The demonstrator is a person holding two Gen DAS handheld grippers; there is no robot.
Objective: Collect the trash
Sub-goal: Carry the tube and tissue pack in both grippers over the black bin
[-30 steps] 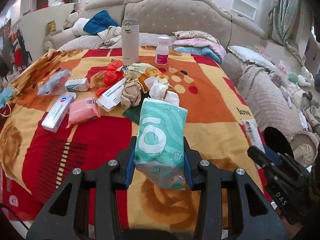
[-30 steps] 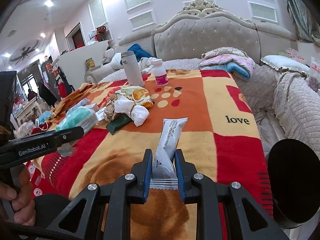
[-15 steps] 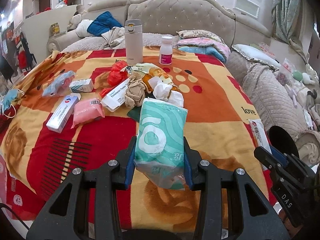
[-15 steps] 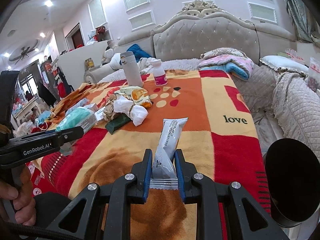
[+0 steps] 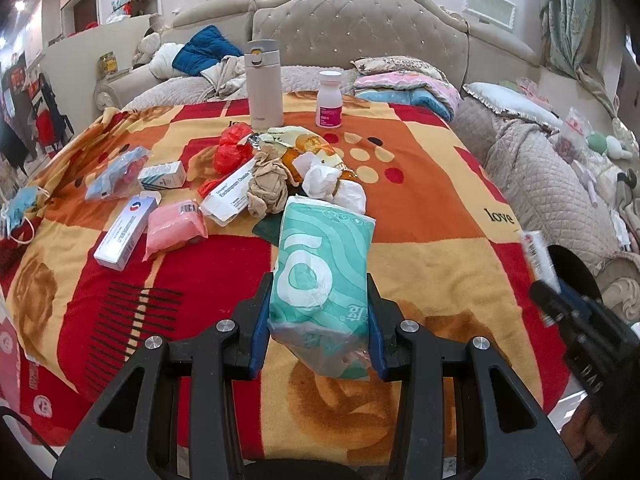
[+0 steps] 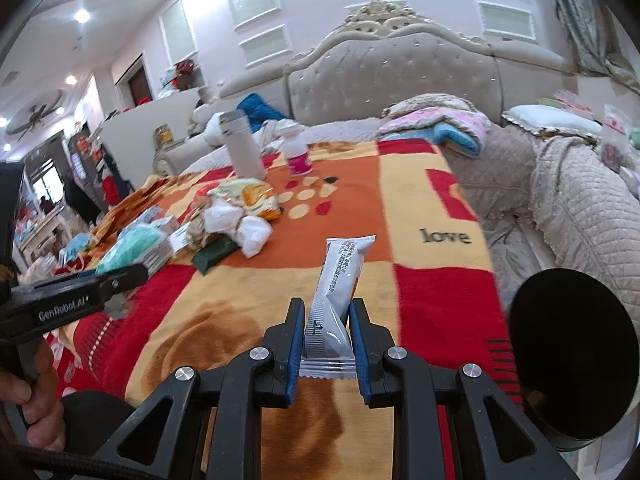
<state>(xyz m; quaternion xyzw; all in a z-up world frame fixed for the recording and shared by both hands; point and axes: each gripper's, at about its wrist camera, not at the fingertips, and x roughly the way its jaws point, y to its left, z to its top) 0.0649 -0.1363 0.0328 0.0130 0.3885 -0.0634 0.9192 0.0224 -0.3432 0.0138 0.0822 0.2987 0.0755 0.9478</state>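
My left gripper (image 5: 319, 312) is shut on a teal and white tissue pack (image 5: 320, 264) and holds it above the front of the blanket. My right gripper (image 6: 327, 336) is shut on a grey and white sachet wrapper (image 6: 340, 280), held upright over the blanket's right side. A heap of trash lies mid-blanket: crumpled white tissues (image 5: 334, 184), a brown crumpled wad (image 5: 268, 184), red plastic (image 5: 232, 148), a yellow snack bag (image 5: 304, 144). The left gripper and its tissue pack (image 6: 132, 246) show at the left of the right wrist view.
Boxes (image 5: 124, 232), a pink pack (image 5: 174, 226), a small box (image 5: 162, 176) and face masks (image 5: 20, 208) lie at left. A beige flask (image 5: 262, 80) and pink-labelled bottle (image 5: 329, 100) stand at the back. Grey quilted bedding (image 5: 540, 176) lies right, tufted headboard (image 5: 360, 36) behind.
Both grippers keep their hold. The left view has drifted slightly back and left; the right gripper has swung, with blur in its view.
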